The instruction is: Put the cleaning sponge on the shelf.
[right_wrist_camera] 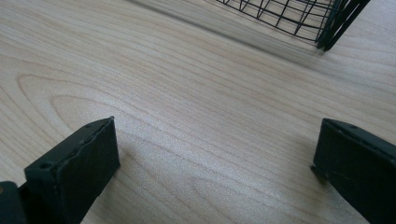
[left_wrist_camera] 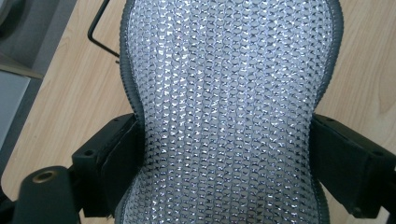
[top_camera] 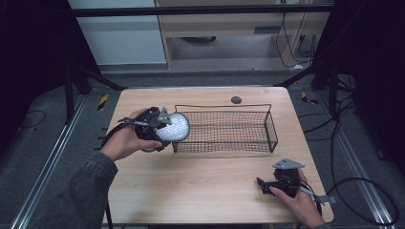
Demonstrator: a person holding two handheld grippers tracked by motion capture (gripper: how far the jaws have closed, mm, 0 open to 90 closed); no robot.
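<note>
The wire basket (top_camera: 224, 128) blocks the table's (top_camera: 200, 181) middle behind, with its near half bare between both grippers.

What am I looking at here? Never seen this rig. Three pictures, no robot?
No robot: a person holds a hand-operated gripper in each hand, each with two black jaws and its own camera.

The high view looks down on a wooden table from above the person's side. On it stands a black wire basket. The left gripper is at the basket's left end, shut on a silvery sponge, a pad with a glittery woven cover and a grey edge. The right gripper rests low near the table's front right corner.

The left gripper view looks along that gripper's jaws: the silvery sponge is pinched at its waist between them, with a bit of basket wire behind.

The right gripper view shows the right gripper with its jaws wide apart over bare wood, nothing between them, and a corner of the basket farther off.
</note>
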